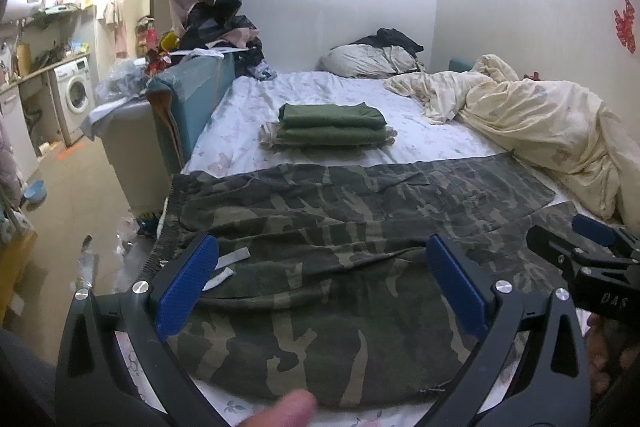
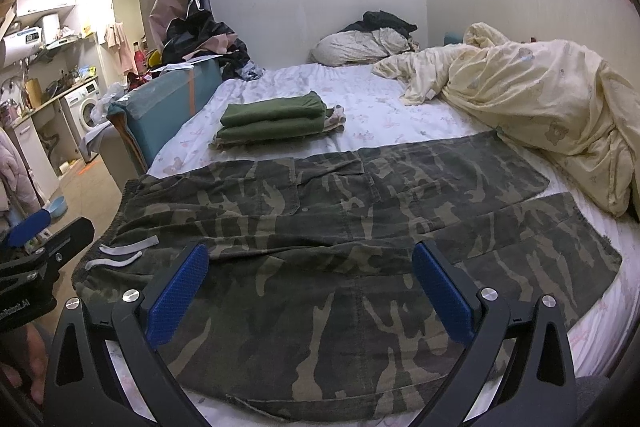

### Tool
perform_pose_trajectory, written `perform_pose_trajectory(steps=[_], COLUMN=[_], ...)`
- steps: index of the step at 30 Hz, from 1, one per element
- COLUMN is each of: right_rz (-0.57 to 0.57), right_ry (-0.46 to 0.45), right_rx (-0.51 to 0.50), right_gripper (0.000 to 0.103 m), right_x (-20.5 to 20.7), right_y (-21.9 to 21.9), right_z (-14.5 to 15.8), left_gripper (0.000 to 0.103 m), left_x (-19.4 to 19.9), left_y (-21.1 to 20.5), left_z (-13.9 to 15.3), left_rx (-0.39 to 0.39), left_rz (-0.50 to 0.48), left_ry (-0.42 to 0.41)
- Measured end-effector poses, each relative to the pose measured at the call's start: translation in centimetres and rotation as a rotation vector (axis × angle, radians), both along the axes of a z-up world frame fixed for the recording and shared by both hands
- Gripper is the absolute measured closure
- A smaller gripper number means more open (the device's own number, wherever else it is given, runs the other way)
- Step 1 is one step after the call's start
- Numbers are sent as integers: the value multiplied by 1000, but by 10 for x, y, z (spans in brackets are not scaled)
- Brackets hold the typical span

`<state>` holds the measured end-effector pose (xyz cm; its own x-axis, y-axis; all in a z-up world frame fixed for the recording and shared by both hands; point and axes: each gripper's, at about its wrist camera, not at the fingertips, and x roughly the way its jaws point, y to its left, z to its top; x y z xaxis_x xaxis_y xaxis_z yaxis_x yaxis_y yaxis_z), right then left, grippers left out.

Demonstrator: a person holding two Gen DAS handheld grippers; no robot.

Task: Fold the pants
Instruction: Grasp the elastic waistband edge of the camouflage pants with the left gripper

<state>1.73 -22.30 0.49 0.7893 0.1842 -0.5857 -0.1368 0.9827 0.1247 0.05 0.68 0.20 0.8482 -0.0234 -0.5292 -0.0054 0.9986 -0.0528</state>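
Camo pants (image 1: 320, 227) are lying spread flat across the near end of the bed (image 1: 340, 95), waistband hanging off the left edge, legs running right toward the rumpled duvet (image 1: 540, 119). Both grippers are hovering over them, released: the left hand-held gripper (image 1: 320, 283) is sitting wide apart, gripping nothing, and so is the right hand-held gripper (image 2: 310, 287). A folded green stack (image 2: 276, 121) is sitting behind the pants.

Camouflage pants (image 2: 320, 227) lie spread flat across the bed (image 2: 372, 115).
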Motion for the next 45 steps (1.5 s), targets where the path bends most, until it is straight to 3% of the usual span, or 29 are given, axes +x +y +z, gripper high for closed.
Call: perform_pose_trajectory(steps=[5, 9, 20, 22, 26, 30, 33, 38, 40, 45], right_rz=[9, 28, 21, 28, 32, 25, 15, -9, -18, -8], right_ry=[18, 49, 97, 102, 131, 169, 183, 191, 192, 217], right_rx=[18, 32, 142, 158, 183, 209, 208, 189, 189, 221], right_gripper=[0, 0, 0, 0, 0, 0, 0, 0, 0, 0], right_x=[1, -1, 2, 2, 9, 17, 19, 19, 20, 23], right_y=[2, -3, -24, -25, -26, -27, -28, -33, -34, -37], right_z=[1, -5, 1, 1, -4, -11, -15, -19, -19, -24], left_gripper=[1, 1, 1, 1, 2, 14, 20, 60, 83, 88], left_x=[-1, 4, 6, 2, 0, 1, 8, 27, 28, 32], left_y=[8, 30, 171, 183, 208, 218, 212, 194, 190, 172], left_z=[-1, -5, -52, -62, -99, -147, -172, -169, -160, -117], left_rx=[10, 8, -154, -168, -295, -477, -539, -433, -417, -307], left_rz=[-4, 65, 552, 604, 674, 753, 741, 687, 682, 639], left_ry=[5, 30, 214, 237, 328, 402, 408, 375, 339, 297])
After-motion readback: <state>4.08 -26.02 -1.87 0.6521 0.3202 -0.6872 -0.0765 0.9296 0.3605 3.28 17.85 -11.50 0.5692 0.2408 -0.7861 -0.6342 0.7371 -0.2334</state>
